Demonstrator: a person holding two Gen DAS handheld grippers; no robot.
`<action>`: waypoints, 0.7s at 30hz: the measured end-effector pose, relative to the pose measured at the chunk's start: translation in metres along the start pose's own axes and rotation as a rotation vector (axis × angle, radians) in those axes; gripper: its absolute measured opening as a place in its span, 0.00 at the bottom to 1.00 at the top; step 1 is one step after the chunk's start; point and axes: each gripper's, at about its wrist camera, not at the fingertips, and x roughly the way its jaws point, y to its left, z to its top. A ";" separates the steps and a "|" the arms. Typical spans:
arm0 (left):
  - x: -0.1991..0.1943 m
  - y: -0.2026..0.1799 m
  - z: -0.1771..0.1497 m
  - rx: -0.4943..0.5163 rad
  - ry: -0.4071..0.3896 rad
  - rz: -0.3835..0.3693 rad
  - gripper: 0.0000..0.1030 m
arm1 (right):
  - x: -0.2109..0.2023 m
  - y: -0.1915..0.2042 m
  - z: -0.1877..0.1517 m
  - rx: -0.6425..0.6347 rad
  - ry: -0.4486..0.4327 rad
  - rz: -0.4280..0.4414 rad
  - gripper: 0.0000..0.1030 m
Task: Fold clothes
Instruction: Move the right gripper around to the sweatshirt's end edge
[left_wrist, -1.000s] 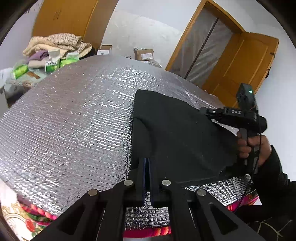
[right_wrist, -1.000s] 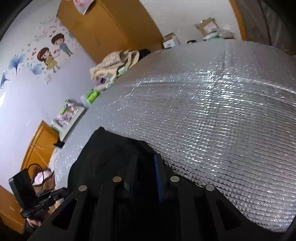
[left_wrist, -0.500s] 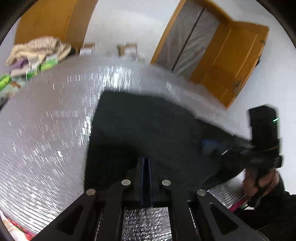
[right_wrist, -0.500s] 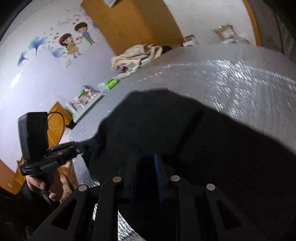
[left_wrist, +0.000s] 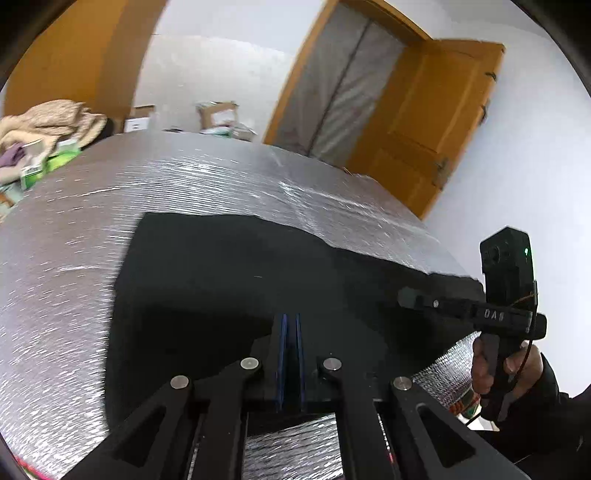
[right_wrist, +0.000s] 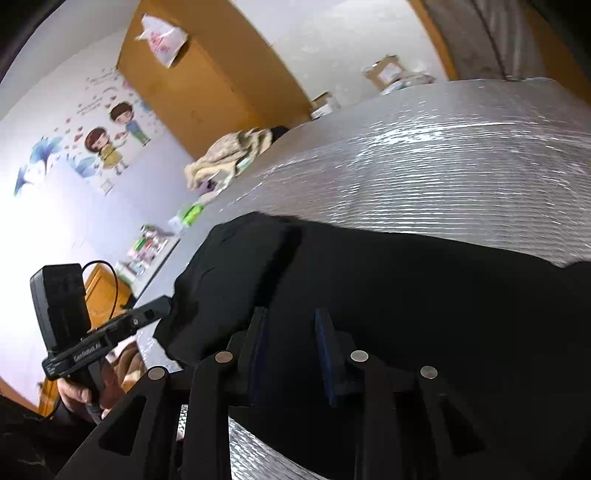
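Note:
A black garment (left_wrist: 221, 277) lies spread on a silver foil-covered surface (left_wrist: 184, 184), with its near edge at the surface's front. In the left wrist view my left gripper (left_wrist: 290, 325) is shut on that near edge, its blue pads almost together. The right gripper (left_wrist: 404, 295) holds the garment's right corner, a hand (left_wrist: 517, 365) around its handle. In the right wrist view the garment (right_wrist: 406, 288) fills the foreground. My right gripper (right_wrist: 290, 317) has a thick fold of it between its fingers. The left gripper (right_wrist: 162, 304) sits at the cloth's left corner.
A heap of beige clothes (left_wrist: 51, 118) and green packets (left_wrist: 55, 162) lie past the far left of the foil. Cardboard boxes (left_wrist: 218, 110) stand behind it. An orange door (left_wrist: 424, 122) is at the back right and a wardrobe (right_wrist: 207, 81) stands by the wall.
Both grippers lifted the garment's near edge and drew it along with them. The cloth now lies wider and flatter across the foil. Both cameras have tilted upward.

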 end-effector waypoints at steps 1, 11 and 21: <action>0.005 -0.003 0.000 0.012 0.010 -0.002 0.04 | -0.006 -0.005 -0.001 0.010 -0.012 -0.011 0.26; 0.036 -0.020 -0.001 0.060 0.073 0.019 0.04 | -0.090 -0.088 -0.023 0.202 -0.163 -0.262 0.27; 0.046 -0.014 0.001 0.022 0.085 0.025 0.04 | -0.228 -0.174 -0.068 0.529 -0.421 -0.610 0.28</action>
